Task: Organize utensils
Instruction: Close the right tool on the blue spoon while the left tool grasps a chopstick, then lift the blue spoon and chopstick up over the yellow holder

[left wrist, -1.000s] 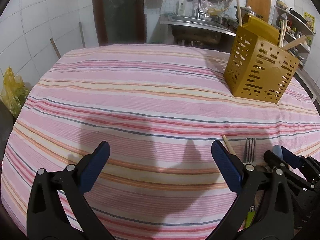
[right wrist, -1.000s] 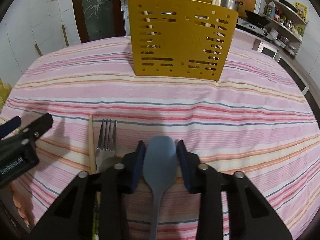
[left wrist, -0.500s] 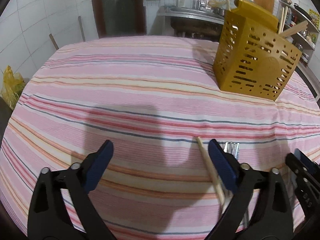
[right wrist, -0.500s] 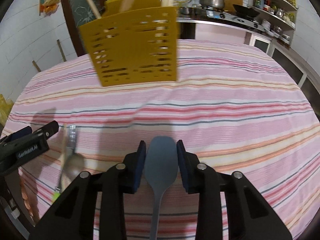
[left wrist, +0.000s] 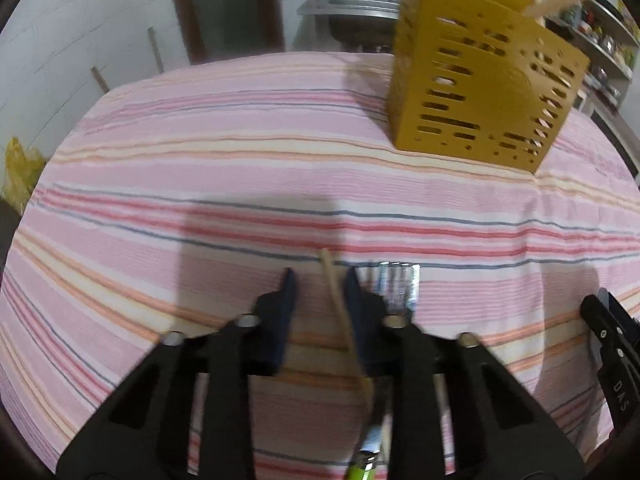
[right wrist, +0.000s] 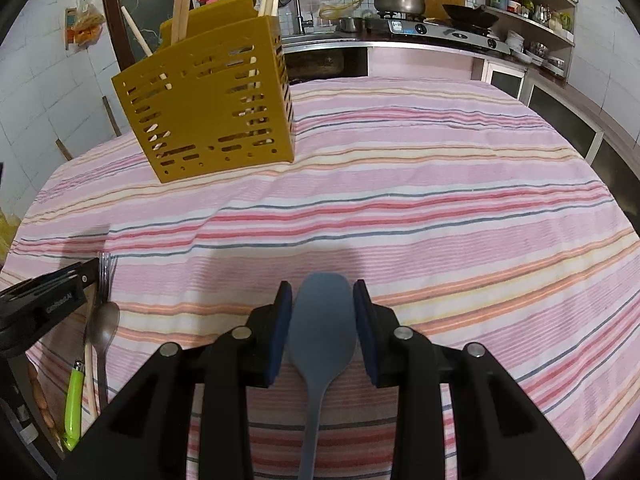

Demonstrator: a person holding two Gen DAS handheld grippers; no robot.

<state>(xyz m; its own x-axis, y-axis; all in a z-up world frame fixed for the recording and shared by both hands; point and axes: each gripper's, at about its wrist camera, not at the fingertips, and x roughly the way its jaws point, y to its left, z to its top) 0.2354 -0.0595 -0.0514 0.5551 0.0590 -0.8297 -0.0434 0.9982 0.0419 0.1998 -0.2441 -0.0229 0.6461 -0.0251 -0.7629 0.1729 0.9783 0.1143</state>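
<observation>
Now two pickups overlap. The right tool [right wrist: 322,304] pinches the blue spatula [right wrist: 322,328] by the sides of its blade; the blade tip points ahead past the fingertips toward the far side of the bench [right wrist: 440,184], the handle runs straight back under the tool, so its long axis lies along the tool's own line.

The left tool [left wrist: 318,294] is closing around the wooden chopstick [left wrist: 340,312], which lies on the striped cloth between its pads, close against the right-hand pad; the pads do not look pressed on it yet. The stick's tip points ahead and slightly left of the tool, its length running back beneath it. A fork [left wrist: 394,286] lies just right of that tool, a spoon [right wrist: 102,326] and a green-handled piece [right wrist: 74,408] beside it.

The yellow holder [right wrist: 212,112] stands ahead and left of the right tool, well apart. Next, I judge, the spatula must be carried there and tipped handle-down into a compartment.
</observation>
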